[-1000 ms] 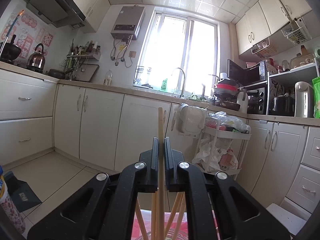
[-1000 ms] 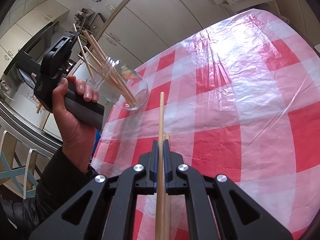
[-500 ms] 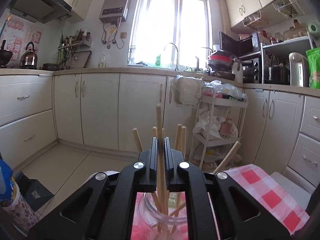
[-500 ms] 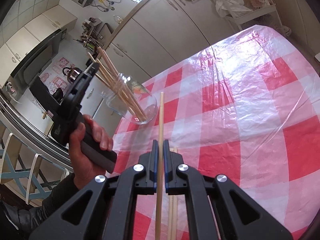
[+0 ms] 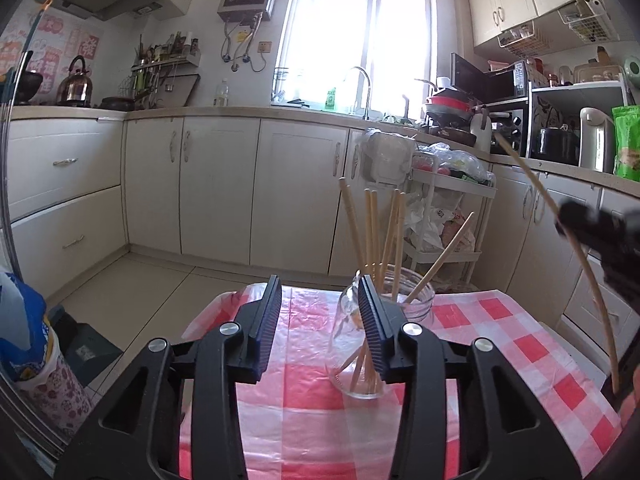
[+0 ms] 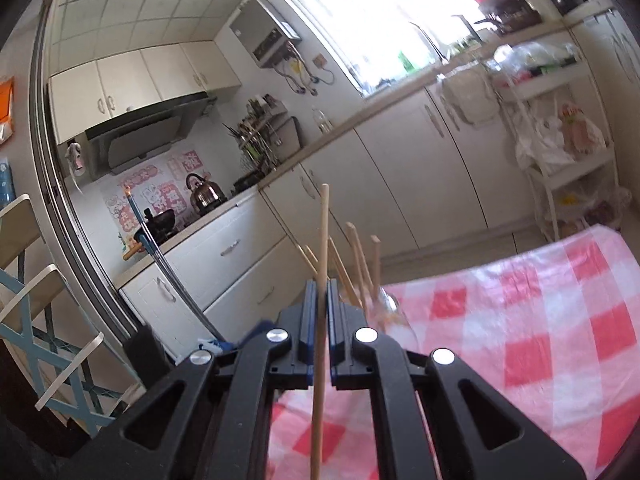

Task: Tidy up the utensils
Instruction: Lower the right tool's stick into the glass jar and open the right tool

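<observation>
Left gripper (image 5: 318, 312) jaws opening, empty, before a jar (image 5: 380, 344) of chopsticks (image 5: 374, 232) on the checked table (image 5: 500, 344); right gripper (image 6: 323, 312) clamps one chopstick (image 6: 322, 280). White kitchen cabinets (image 5: 220, 184) behind.

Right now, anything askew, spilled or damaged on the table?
Nothing spilled or broken. The glass jar stands upright on the checked tablecloth, but its chopsticks fan out unevenly, one leaning far right. The right gripper holds a single chopstick; the left gripper is opening, empty.
</observation>
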The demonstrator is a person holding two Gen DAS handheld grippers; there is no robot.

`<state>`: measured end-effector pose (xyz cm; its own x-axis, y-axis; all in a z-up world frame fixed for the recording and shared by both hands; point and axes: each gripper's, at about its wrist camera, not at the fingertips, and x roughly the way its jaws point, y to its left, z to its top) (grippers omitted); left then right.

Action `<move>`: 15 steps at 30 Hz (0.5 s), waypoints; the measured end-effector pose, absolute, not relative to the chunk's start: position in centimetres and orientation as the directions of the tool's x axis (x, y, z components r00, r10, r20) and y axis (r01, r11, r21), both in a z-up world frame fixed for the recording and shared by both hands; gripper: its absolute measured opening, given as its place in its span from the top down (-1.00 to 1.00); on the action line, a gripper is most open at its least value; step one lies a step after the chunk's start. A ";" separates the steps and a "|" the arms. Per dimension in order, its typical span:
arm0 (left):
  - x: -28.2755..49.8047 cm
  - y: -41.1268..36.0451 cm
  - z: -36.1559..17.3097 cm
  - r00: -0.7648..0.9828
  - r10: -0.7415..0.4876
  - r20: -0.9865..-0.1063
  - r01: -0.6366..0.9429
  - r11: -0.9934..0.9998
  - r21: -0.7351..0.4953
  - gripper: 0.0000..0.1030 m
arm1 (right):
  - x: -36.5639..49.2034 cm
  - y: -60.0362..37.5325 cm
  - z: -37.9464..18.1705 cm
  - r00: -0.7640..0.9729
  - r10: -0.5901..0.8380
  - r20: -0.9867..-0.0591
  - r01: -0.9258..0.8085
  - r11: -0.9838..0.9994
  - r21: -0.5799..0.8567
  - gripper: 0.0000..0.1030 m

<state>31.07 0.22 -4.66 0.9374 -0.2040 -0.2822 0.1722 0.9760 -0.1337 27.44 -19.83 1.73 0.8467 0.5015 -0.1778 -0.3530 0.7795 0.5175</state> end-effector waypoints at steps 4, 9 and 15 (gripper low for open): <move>31.2 1.7 -5.4 0.934 -0.204 -0.293 0.154 0.970 -0.186 0.24 | 31.4 -16.3 3.6 0.888 0.447 -0.108 -0.352 0.813 0.464 0.88; 31.4 2.1 -5.2 0.926 -0.246 -0.287 0.186 0.957 -0.223 0.22 | 35.1 -14.1 3.6 0.946 0.320 -0.046 -0.277 0.877 0.391 0.88; 31.6 2.8 -4.9 0.919 -0.272 -0.284 0.200 0.945 -0.260 0.18 | 37.4 -13.5 1.6 0.974 0.220 -0.043 -0.191 0.915 0.356 0.88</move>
<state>31.63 2.75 -4.86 0.9194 -0.2724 -0.2837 0.1997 0.9448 -0.2599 37.36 -13.47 1.64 0.9745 0.2203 -0.0433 -0.1910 0.9149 0.3556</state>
